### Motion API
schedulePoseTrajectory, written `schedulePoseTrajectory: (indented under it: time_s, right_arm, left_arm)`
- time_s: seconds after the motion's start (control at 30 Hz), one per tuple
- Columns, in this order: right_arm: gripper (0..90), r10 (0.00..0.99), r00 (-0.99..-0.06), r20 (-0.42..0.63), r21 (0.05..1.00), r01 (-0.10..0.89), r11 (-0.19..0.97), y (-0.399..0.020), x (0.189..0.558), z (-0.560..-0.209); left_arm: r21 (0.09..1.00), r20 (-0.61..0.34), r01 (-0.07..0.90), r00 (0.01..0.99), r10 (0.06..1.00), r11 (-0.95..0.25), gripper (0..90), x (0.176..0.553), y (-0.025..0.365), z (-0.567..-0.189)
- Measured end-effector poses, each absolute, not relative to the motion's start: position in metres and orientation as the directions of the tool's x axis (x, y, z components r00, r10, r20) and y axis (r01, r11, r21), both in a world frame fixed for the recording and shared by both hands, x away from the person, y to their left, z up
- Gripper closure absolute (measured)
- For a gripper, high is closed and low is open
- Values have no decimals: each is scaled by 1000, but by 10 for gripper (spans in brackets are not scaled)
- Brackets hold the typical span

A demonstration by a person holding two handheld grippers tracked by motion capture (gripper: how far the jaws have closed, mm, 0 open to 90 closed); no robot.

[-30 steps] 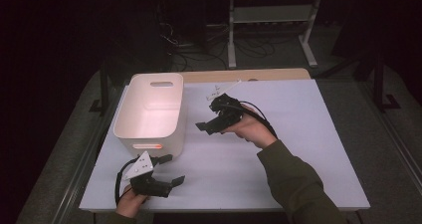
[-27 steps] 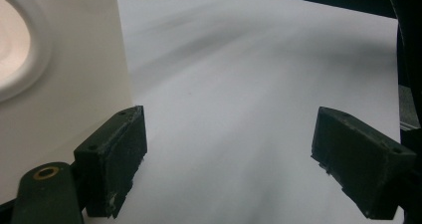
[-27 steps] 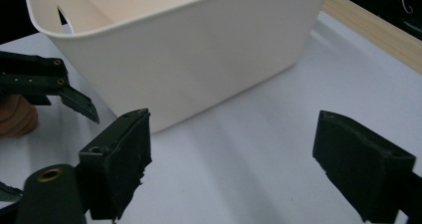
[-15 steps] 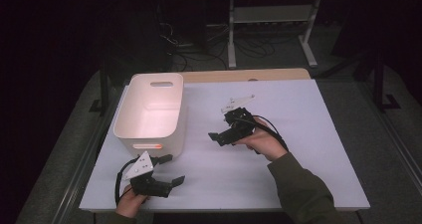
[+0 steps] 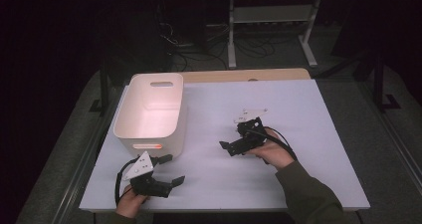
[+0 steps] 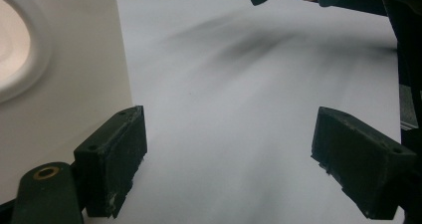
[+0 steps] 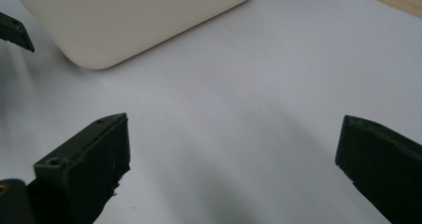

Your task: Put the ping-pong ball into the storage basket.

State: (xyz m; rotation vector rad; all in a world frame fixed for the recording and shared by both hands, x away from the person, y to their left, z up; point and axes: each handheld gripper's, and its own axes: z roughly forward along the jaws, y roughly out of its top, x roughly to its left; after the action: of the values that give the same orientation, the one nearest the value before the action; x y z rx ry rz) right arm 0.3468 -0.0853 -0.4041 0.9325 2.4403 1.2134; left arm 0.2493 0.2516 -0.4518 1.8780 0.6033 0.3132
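Field notes. A white plastic bin [image 5: 149, 112] stands on the left half of the counter [image 5: 298, 104], upright, open side up, with a handle slot in its far end wall. Nothing shows inside it from the high view. The counter top is a plain white sheet with nothing else lying on it.

Left tongs [image 5: 168, 170] sit near the counter's near-left edge, just beside the bin's near end, jaws spread wide and empty. In the left gripper view the bin wall [image 6: 59, 79] rises close on the left, beside the left jaw; whether jaw and wall touch, I cannot tell.

Right tongs [image 5: 230, 147] are held in a hand [image 5: 271, 152] near the middle of the counter, to the right of the bin and clear of it, pointing toward it. Jaws are released and wide, nothing between them. The right gripper view looks across bare counter to the bin's rounded lower corner [image 7: 129, 20].

Handling judgement: the bin looks light and empty, with stiff thin walls and a smooth, likely slippery surface. A pinch on the flat side would probably slide. The rolled top rim or the handle slot looks like the surest hold. With one grip only it may tilt; a hold at each end should keep it level.
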Motion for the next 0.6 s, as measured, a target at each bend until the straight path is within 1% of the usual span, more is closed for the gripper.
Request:
schedulePoseTrajectory:
  time_s: [0.2,0.6]
  right_arm:
    - [4,659,-751,42,783,434,445,-98,338,-413]
    - [4,705,-707,47,810,441,388,-130,324,-421]
  left_arm:
    - [923,-66,258,837,544,-285,141,249,252,-452]
    - [922,-63,257,837,544,-289,141,249,251,-452]
